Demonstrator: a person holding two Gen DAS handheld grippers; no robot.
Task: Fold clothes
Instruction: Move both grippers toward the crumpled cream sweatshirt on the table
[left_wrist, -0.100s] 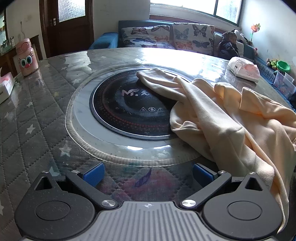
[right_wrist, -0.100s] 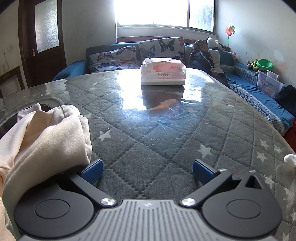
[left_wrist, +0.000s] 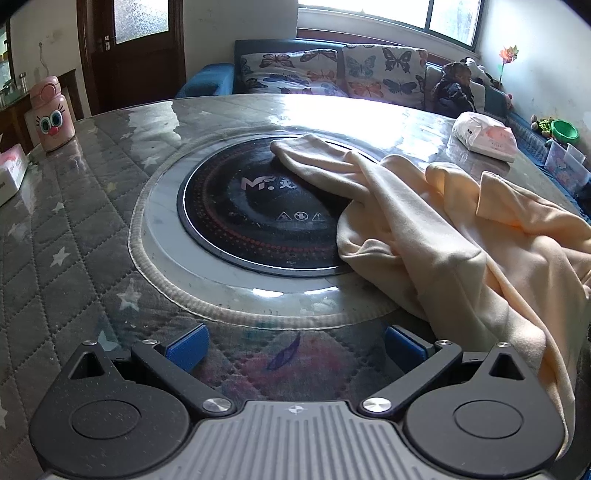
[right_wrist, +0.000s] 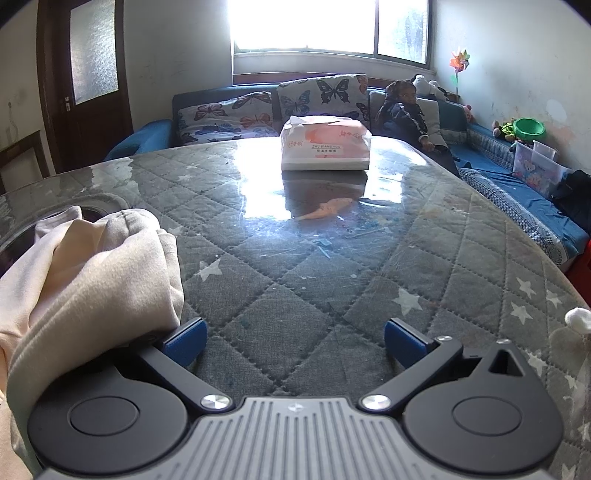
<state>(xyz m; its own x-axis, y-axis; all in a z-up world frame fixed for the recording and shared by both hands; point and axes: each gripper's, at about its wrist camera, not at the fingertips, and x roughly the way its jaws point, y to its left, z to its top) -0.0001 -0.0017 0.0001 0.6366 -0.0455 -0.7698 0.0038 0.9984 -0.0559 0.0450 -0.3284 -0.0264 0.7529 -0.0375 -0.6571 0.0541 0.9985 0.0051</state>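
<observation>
A cream garment (left_wrist: 443, 229) lies crumpled on the round table, one sleeve stretched over the black induction plate (left_wrist: 258, 214). In the left wrist view it fills the right side and hangs past the right finger. My left gripper (left_wrist: 295, 345) stands open over the bare quilted cover, nothing between its blue pads. In the right wrist view the same garment (right_wrist: 85, 273) is bunched at the left, touching the outside of the left fingertip (right_wrist: 186, 339). My right gripper (right_wrist: 295, 341) is open too, with only the table cover between its fingers.
A tissue pack (right_wrist: 325, 144) sits at the table's far side, an orange scrap (right_wrist: 328, 208) in front of it. A pink cartoon bottle (left_wrist: 51, 114) and a tissue box (left_wrist: 11, 173) stand at the far left. A person (right_wrist: 406, 110) sits on the blue sofa behind.
</observation>
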